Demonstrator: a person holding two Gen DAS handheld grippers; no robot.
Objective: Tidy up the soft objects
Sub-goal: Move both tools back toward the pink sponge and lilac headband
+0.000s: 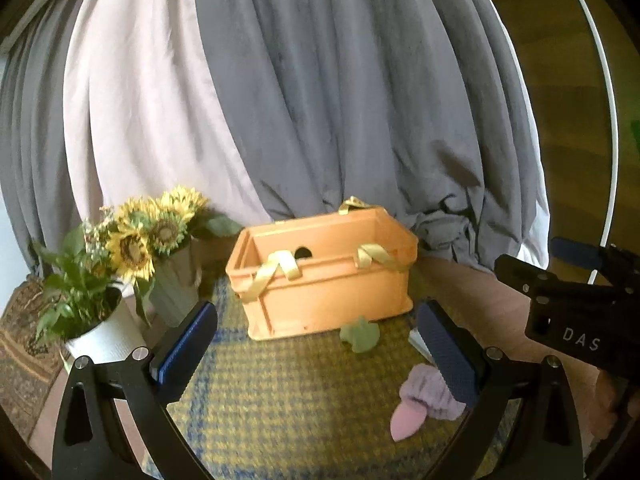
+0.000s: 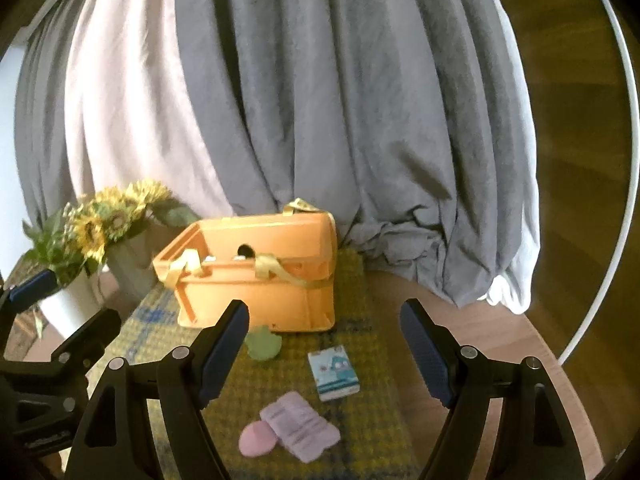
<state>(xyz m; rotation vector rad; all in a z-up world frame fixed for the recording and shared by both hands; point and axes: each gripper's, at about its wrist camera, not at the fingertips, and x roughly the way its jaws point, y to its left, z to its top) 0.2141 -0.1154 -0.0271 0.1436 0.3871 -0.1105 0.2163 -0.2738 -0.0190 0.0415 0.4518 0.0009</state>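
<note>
An orange crate (image 1: 324, 280) (image 2: 260, 276) with yellow ribbon handles stands on a yellow-and-blue checked mat (image 1: 280, 400) (image 2: 360, 360). In front of it lie a green soft toy (image 1: 359, 335) (image 2: 262, 345), a lilac folded cloth (image 1: 424, 394) (image 2: 300, 428) with a pink pad (image 1: 405, 422) (image 2: 257, 439) beside it, and a small blue-and-white pack (image 2: 333, 372). My left gripper (image 1: 316, 356) is open and empty above the mat. My right gripper (image 2: 324, 352) is open and empty above the objects; it also shows in the left wrist view (image 1: 568, 300).
A white pot with a green plant (image 1: 80, 312) (image 2: 60, 280) and a grey vase of sunflowers (image 1: 160, 248) (image 2: 116, 236) stand left of the crate. Grey and white drapes (image 1: 320, 100) hang behind. The round wooden table's edge (image 2: 580, 340) curves at right.
</note>
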